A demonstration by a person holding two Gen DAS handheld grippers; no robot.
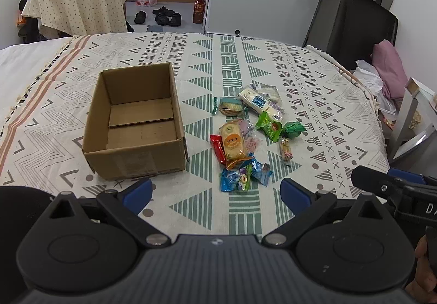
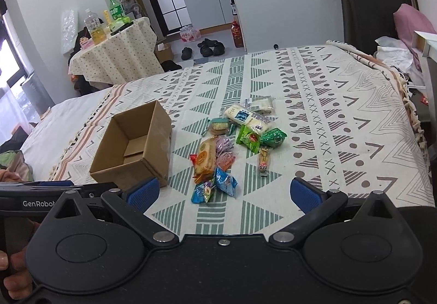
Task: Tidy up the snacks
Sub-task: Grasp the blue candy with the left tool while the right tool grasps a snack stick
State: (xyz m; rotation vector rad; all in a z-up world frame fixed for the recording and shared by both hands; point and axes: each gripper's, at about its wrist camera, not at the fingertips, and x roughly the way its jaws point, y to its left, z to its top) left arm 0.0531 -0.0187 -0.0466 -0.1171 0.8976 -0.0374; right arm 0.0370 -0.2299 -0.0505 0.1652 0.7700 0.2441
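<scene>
An empty open cardboard box (image 1: 136, 123) (image 2: 133, 148) sits on the patterned bedspread (image 1: 314, 85) (image 2: 341, 118). To its right lies a loose pile of wrapped snacks (image 1: 245, 137) (image 2: 232, 145): a white pack (image 1: 259, 103), green packs (image 1: 270, 125), an orange-labelled pack (image 1: 232, 142) and blue packs (image 1: 240, 177) (image 2: 215, 185). My left gripper (image 1: 217, 194) is open and empty, hovering near the blue packs. My right gripper (image 2: 224, 193) is open and empty, just short of the pile. The right gripper also shows at the left wrist view's right edge (image 1: 393, 189).
Beyond the bed stand a small table with a dotted cloth (image 1: 79, 3) (image 2: 117, 52) holding bottles, shoes on the floor (image 1: 164, 15), a dark headboard (image 1: 363, 22) and a pink pillow (image 1: 390, 69) at the right.
</scene>
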